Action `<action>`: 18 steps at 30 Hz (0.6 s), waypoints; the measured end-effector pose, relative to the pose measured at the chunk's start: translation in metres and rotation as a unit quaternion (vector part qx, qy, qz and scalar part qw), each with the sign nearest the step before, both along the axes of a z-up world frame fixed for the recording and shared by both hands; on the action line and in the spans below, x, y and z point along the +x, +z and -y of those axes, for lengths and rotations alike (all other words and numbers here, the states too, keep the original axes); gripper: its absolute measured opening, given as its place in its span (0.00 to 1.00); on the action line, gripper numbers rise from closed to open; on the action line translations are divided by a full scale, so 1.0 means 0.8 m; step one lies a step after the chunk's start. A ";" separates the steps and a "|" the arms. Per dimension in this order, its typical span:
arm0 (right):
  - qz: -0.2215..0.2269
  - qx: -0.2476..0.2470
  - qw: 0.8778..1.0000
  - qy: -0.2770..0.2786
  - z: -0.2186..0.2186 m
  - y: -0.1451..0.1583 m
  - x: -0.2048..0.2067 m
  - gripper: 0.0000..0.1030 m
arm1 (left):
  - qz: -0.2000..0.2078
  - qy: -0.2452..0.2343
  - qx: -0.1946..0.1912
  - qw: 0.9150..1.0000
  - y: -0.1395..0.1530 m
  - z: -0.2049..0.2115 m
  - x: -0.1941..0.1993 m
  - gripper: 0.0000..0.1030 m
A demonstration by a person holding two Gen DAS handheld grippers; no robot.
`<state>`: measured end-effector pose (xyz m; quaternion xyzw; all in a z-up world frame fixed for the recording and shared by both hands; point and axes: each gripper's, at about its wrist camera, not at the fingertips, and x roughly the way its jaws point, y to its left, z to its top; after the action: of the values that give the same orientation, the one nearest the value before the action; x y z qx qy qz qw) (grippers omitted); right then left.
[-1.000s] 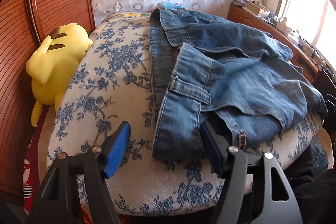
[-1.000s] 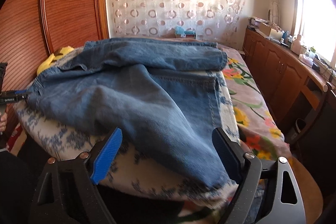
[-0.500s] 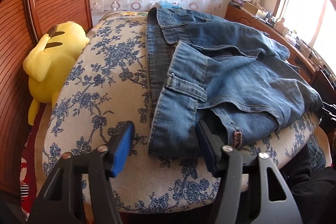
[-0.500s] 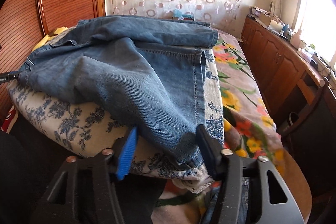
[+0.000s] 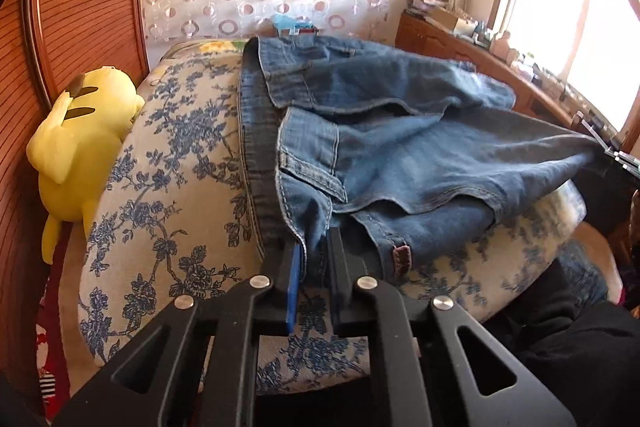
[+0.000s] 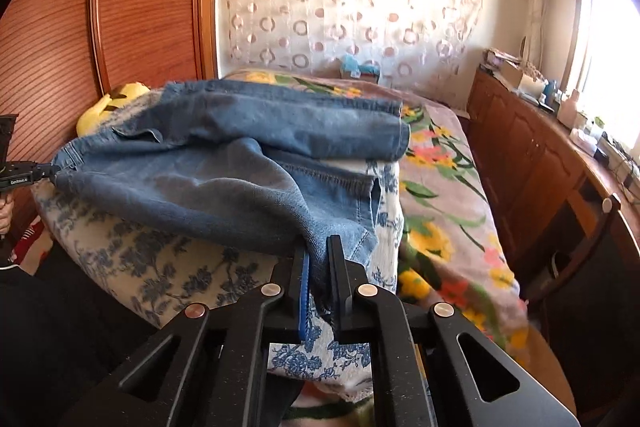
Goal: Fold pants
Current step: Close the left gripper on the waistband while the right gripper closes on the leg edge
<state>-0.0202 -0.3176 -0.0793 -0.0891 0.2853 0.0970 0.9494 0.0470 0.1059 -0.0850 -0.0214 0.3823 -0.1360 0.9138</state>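
While the jeans (image 5: 400, 155) lie crumpled on a blue-flowered cushion (image 5: 168, 163), left gripper (image 5: 314, 267) closing on the waistband corner, right gripper (image 6: 318, 275) pinching a leg hem, yellow plush toy (image 5: 80, 143) far left.

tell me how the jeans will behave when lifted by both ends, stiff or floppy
Probably floppy: the jeans already drape and crease between the left claw and right claw. The middle will likely sag once off the blue-flowered cushion. Thick denim looks fairly heavy, so a thin pinch at the edge might slip.
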 end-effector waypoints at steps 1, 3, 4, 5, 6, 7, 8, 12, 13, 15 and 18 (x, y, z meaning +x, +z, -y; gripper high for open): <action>0.003 -0.001 1.000 0.001 0.000 0.004 -0.006 0.07 | 0.003 -0.001 -0.004 1.000 0.005 -0.001 -0.004 0.12; 0.005 -0.002 1.000 0.004 0.000 0.008 -0.017 0.07 | 0.012 -0.002 -0.009 1.000 0.018 -0.005 -0.013 0.12; 0.006 -0.002 1.000 0.006 0.000 0.007 -0.020 0.07 | 0.014 -0.003 -0.011 1.000 0.023 -0.008 -0.017 0.12; 0.006 -0.002 1.000 0.006 0.002 0.007 -0.022 0.07 | 0.016 -0.006 -0.014 1.000 0.026 -0.009 -0.019 0.12; 0.003 0.001 1.000 0.007 0.006 0.006 -0.019 0.07 | 0.015 -0.010 -0.016 1.000 0.027 -0.010 -0.021 0.12; -0.006 0.008 1.000 0.010 0.008 0.003 -0.017 0.07 | 0.013 -0.009 -0.010 1.000 0.025 -0.009 -0.021 0.12; -0.012 0.014 1.000 0.012 0.008 -0.003 -0.015 0.07 | 0.010 -0.008 -0.002 1.000 0.022 -0.006 -0.019 0.12; -0.031 0.030 0.999 0.018 0.011 -0.014 -0.006 0.09 | -0.003 -0.004 0.009 1.000 0.007 -0.003 -0.013 0.12; -0.033 0.034 0.999 0.018 0.013 -0.015 -0.005 0.10 | -0.004 -0.002 0.010 1.000 0.005 -0.002 -0.013 0.12; -0.038 0.039 0.998 0.017 0.016 -0.016 -0.004 0.14 | -0.009 0.003 0.013 1.000 0.000 -0.002 -0.012 0.13; -0.046 0.040 0.998 0.016 0.022 -0.018 -0.004 0.15 | -0.017 0.008 0.017 1.000 -0.008 0.001 -0.010 0.14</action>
<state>-0.0231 -0.3352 -0.0940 -0.0512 0.3231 0.1270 0.9364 0.0387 0.1053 -0.0916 -0.0112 0.3998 -0.1213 0.9085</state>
